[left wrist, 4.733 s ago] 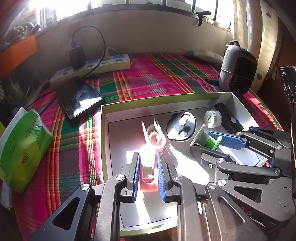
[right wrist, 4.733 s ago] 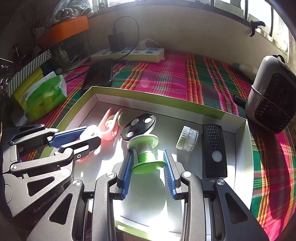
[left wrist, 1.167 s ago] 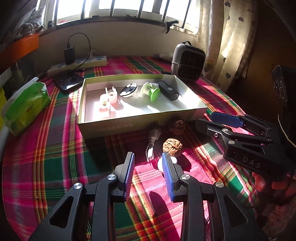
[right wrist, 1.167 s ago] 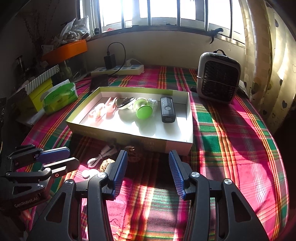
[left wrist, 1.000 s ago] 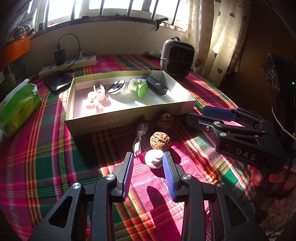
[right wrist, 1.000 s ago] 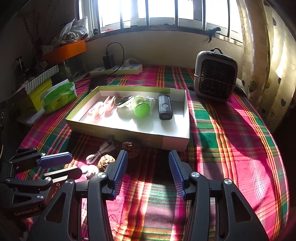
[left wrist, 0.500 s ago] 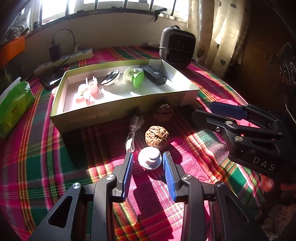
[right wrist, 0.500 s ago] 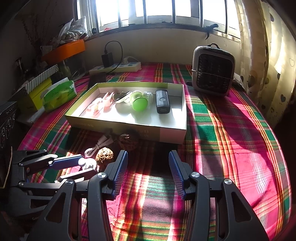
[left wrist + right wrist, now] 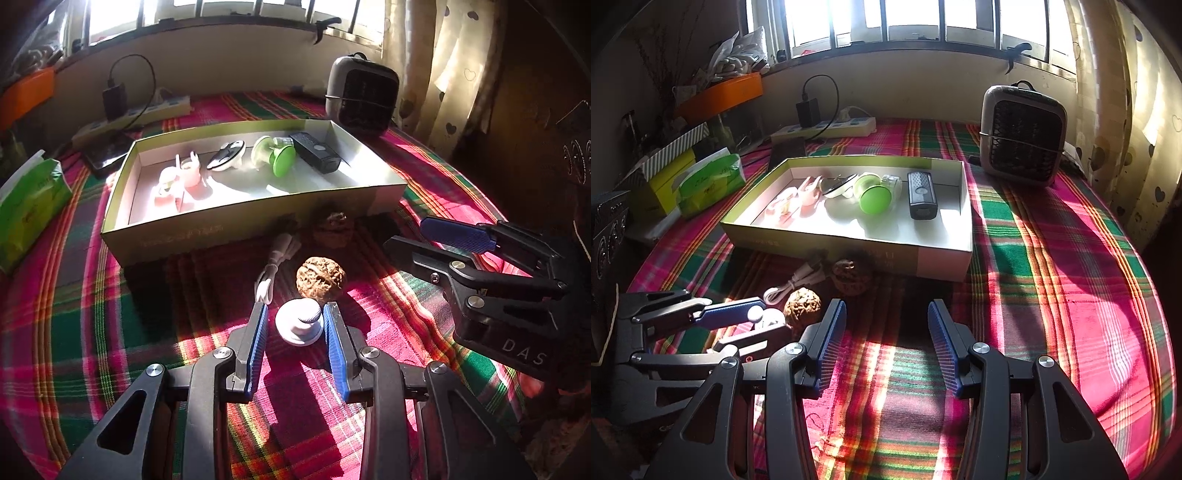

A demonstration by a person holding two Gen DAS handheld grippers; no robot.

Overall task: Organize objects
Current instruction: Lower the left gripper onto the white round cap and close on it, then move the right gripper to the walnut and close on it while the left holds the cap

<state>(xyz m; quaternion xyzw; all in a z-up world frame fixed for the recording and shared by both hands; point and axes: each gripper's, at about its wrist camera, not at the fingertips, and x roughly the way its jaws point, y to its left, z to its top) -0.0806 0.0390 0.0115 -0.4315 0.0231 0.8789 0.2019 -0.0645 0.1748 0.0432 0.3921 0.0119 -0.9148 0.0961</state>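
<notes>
Left tongs [image 9: 295,328] open w/ white knob [image 9: 300,321] between pads, not yet gripped, on table's near side short of box [image 9: 255,206]; right tongs [image 9: 886,339] open, empty, farther off.

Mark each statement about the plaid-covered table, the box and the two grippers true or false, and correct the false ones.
1. The white knob sits between the open fingers of the left gripper. True.
2. Both walnuts lie inside the box. False: the near walnut and the far walnut lie on the cloth in front of it.
3. The right gripper is shut on the white cable. False: it is open and empty, and the cable lies on the cloth.
4. The black remote lies inside the box. True.
5. The grey fan stands outside the box. True.
</notes>
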